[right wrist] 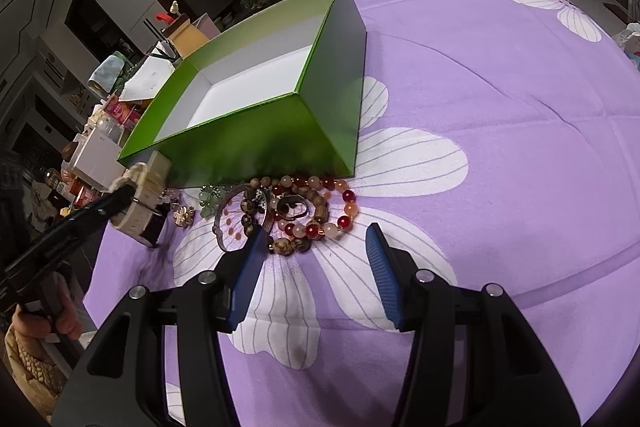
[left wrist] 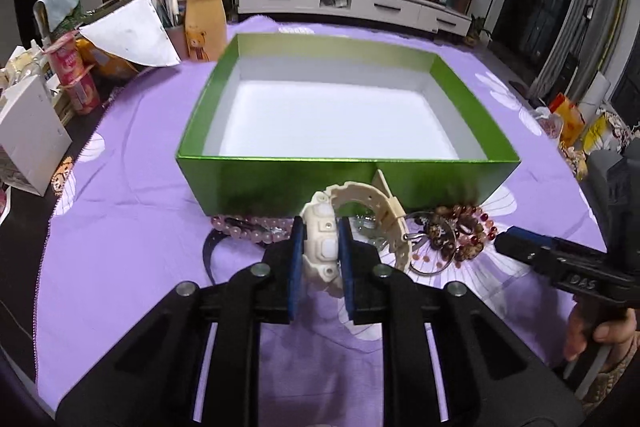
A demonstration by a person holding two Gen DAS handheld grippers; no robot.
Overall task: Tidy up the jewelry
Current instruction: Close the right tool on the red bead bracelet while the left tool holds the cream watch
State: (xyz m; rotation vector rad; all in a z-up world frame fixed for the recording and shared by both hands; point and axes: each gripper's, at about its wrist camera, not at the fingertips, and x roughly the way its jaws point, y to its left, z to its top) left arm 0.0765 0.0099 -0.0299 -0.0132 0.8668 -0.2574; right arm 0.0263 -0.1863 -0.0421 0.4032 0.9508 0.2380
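Purple flowered cloth (left wrist: pixel 132 195), open green box (left wrist: pixel 280 183) still empty; left gripper (left wrist: pixel 320 251) clamped on cream watch (left wrist: pixel 324 247).

Watch sits just before box's near wall, pinched across its case; strap (left wrist: pixel 384 219) loops free toward that wall and could snag the rim on the lift. Smooth case may twist or slip between the pads. Bead bracelets (right wrist: pixel 312 215) and thin bangle (right wrist: pixel 236 223) crowd close beside; strap possibly touches them, hard to tell, so dragging is a risk. Right gripper (right wrist: pixel 316 267) hovers near the beads, jaws apart, holding nothing.
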